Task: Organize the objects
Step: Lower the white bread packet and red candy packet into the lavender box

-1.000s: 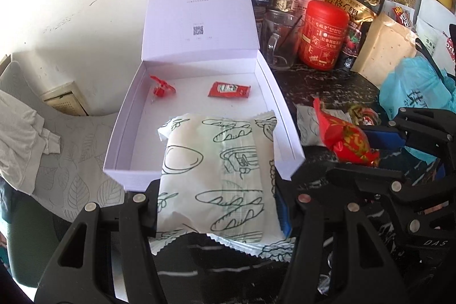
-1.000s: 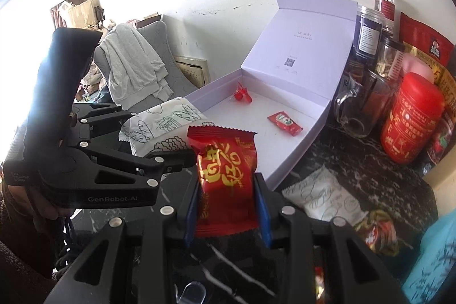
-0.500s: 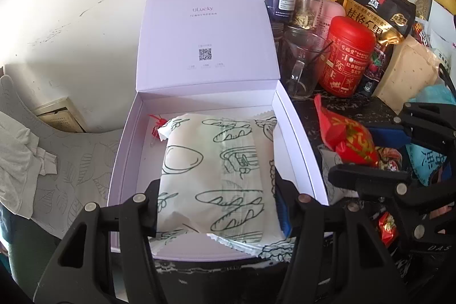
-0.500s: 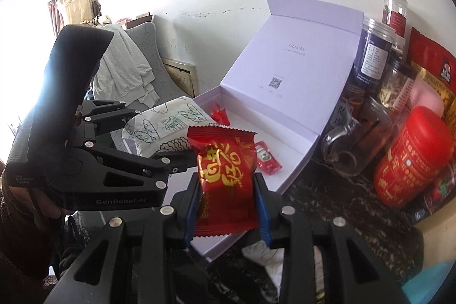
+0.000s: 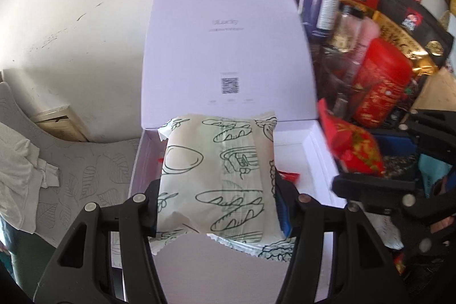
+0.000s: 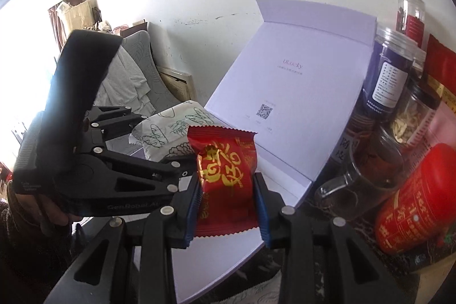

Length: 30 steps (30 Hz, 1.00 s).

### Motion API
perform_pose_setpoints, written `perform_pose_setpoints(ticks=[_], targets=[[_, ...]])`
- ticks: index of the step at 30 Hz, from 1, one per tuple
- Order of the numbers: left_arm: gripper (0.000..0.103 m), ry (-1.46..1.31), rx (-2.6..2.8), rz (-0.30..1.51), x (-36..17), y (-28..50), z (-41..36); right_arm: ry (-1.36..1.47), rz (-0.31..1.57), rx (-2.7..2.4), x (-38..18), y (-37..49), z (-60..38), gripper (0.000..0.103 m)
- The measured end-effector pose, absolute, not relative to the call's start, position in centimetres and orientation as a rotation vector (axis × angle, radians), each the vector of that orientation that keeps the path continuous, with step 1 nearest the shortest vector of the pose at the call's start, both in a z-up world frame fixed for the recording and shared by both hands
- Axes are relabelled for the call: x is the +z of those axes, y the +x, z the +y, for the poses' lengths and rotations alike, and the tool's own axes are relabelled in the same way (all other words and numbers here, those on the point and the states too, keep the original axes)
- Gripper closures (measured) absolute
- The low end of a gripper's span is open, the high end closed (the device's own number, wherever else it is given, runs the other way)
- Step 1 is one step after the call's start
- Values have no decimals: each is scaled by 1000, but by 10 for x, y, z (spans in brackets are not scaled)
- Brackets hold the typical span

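Note:
My left gripper (image 5: 216, 198) is shut on a white bread packet with green drawings (image 5: 219, 175) and holds it over the open lavender box (image 5: 322, 150). The packet also shows in the right wrist view (image 6: 171, 130). My right gripper (image 6: 228, 201) is shut on a red snack packet with gold lettering (image 6: 225, 178), held over the box's near right side (image 6: 287, 184); it shows at the right in the left wrist view (image 5: 353, 147). A small red sachet (image 5: 289, 176) lies in the box, mostly hidden by the bread packet.
The box lid (image 5: 228, 47) stands upright against the wall. Right of the box stand a red tin (image 6: 413, 201), a glass mug (image 6: 362, 178), jars (image 6: 393, 76) and snack bags (image 5: 404, 19) on the dark counter. A grey chair with cloth (image 5: 34, 161) is at the left.
Both grippers moved forward with their packets: the bread packet now hangs deeper over the box, and the red packet has come over the box's right side.

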<state>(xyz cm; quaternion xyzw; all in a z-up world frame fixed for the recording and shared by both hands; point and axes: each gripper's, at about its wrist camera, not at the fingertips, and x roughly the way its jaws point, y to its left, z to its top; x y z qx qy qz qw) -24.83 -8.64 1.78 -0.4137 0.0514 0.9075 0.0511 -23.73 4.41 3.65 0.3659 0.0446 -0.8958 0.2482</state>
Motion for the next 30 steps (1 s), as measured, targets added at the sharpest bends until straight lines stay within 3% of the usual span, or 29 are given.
perform_pose_setpoints(ticks=[11, 30], targets=[[47, -1381, 2885, 377, -19, -267, -85, 1051, 59, -2413, 5, -267, 47, 68], [46, -1495, 2836, 391, -39, -275, -81, 1153, -23, -2412, -25, -290, 56, 68]])
